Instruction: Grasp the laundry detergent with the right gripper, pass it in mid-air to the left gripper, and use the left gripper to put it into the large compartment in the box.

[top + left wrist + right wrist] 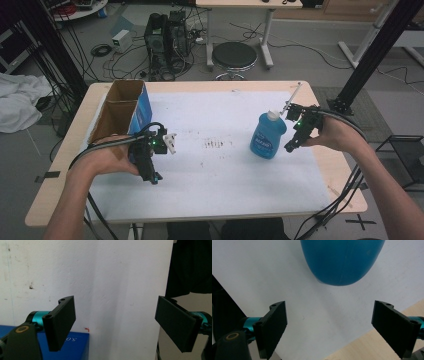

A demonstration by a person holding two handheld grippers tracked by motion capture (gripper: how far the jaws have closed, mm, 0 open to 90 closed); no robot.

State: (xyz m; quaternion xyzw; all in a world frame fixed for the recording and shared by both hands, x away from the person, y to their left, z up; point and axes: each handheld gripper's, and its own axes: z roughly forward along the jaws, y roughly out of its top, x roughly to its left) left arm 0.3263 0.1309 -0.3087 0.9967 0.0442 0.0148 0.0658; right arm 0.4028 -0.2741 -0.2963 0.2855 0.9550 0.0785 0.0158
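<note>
Bottle of blue plastic with a white neck and printed label (268, 135) lies on its side on the right half of the bench, on the white sheet (220, 170). Its long axis runs on a diagonal: the neck points away from the person and to the right, the rounded base towards the person and to the left. In the right gripper view the rounded blue base (342, 261) sits ahead of the jaws and apart from both.

Right claw (292, 146) is held just beside the bottle, on its right, with jaws spread wide and nothing between them. Left claw (150, 176) is held over the left part of the sheet, well apart from the bottle, jaws likewise wide and empty.

Surface: a light wooden bench (335, 175) covered for the most part by the white sheet, which carries a patch of small brown marks (215, 144) near its middle.

Room: grey floor with loose black cables, a round black stool (234, 55) beyond the far edge, a dark equipment stack (166, 37) to the stool's left, and a second pale table at the back.

Containers: an open cardboard box with a blue outer face (122, 112) stands at the far left of the bench; two compartments are visible, and their contents cannot be made out.
</note>
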